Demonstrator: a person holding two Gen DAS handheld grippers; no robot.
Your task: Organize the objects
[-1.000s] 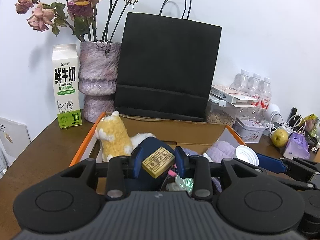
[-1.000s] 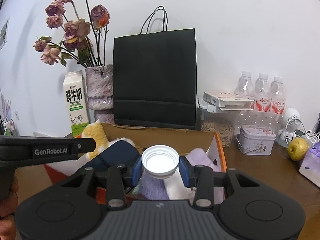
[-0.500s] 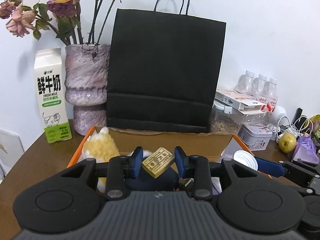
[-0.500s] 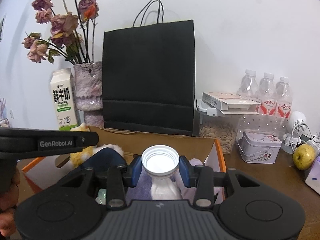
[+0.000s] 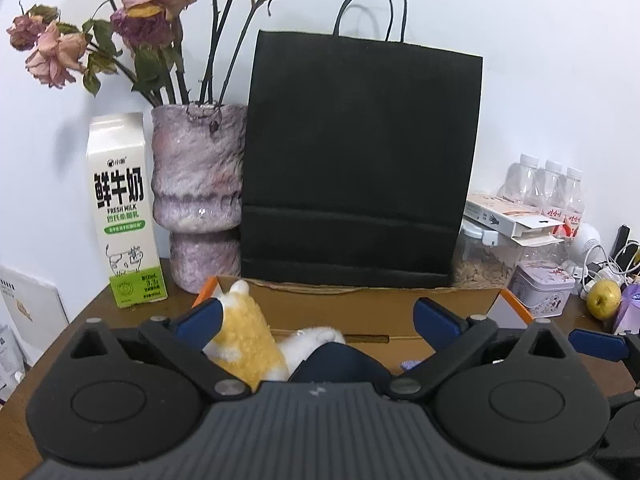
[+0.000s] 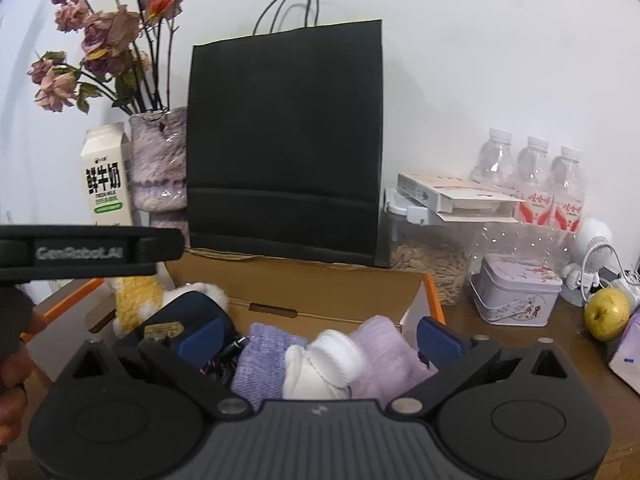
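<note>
**Both tongs let go over the box**

And there's the release! The left tongs [image 5: 316, 318] have just sprung wide, the little gold block gone from between them; the right tongs [image 6: 320, 334] have just opened too, the white cap no longer there. Both stand fully spread, holding nothing, above the cardboard box [image 6: 320, 280]. A gold-labelled piece [image 6: 162, 330] lies inside at nine o'clock of the rolled towels [image 6: 332, 356]. Two items look delivered; the cap itself I cannot find.
</note>
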